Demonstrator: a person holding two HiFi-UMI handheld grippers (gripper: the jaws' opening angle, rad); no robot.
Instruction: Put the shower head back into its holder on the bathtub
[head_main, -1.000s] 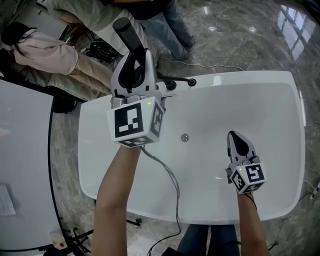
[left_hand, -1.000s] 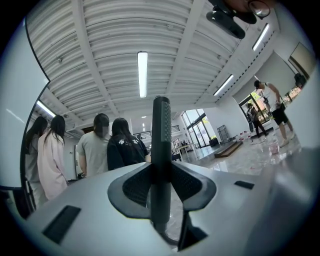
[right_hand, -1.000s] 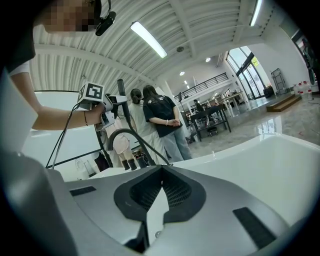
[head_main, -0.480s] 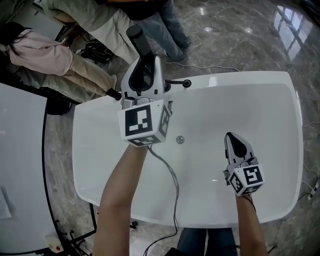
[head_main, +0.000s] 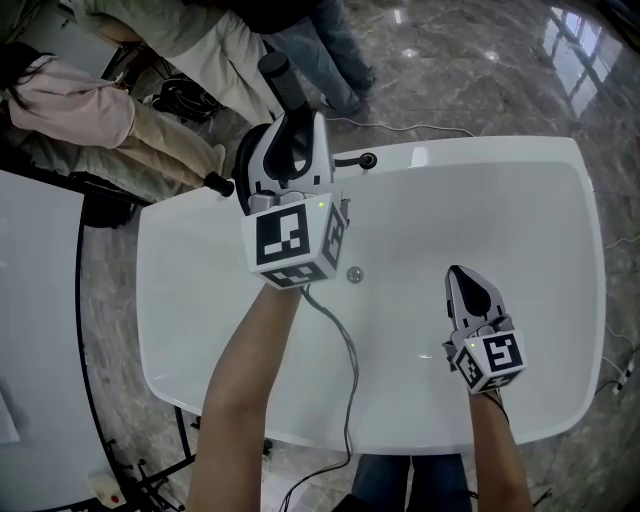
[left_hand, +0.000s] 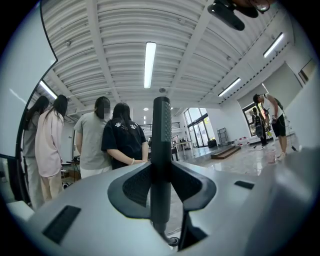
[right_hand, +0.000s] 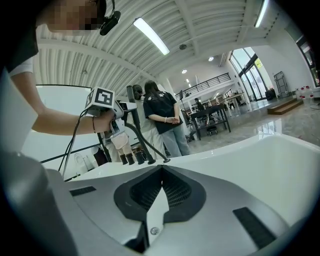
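Observation:
A black, rod-shaped shower head (head_main: 281, 84) stands upright in my left gripper (head_main: 286, 138), which is shut on its handle over the far rim of the white bathtub (head_main: 540, 200). In the left gripper view the shower head (left_hand: 161, 145) runs straight up between the closed jaws of the left gripper (left_hand: 161, 175). Black fittings stand on that rim: a knob (head_main: 217, 184) to the left and a spout (head_main: 362, 160) to the right; the holder itself is hidden under the gripper. My right gripper (head_main: 468, 278) hovers over the tub's basin, shut and empty.
Several people (head_main: 190, 40) stand just beyond the tub's far side. A white table with a dark edge (head_main: 40, 300) lies to the left. A grey cable (head_main: 345, 350) hangs from the left gripper across the tub. The drain (head_main: 354, 274) sits mid-basin. Black taps (right_hand: 131, 158) show on the rim.
My left gripper has sunk with the shower head and shifted a little right, closer to the black fittings on the far rim. The right gripper has stayed put.

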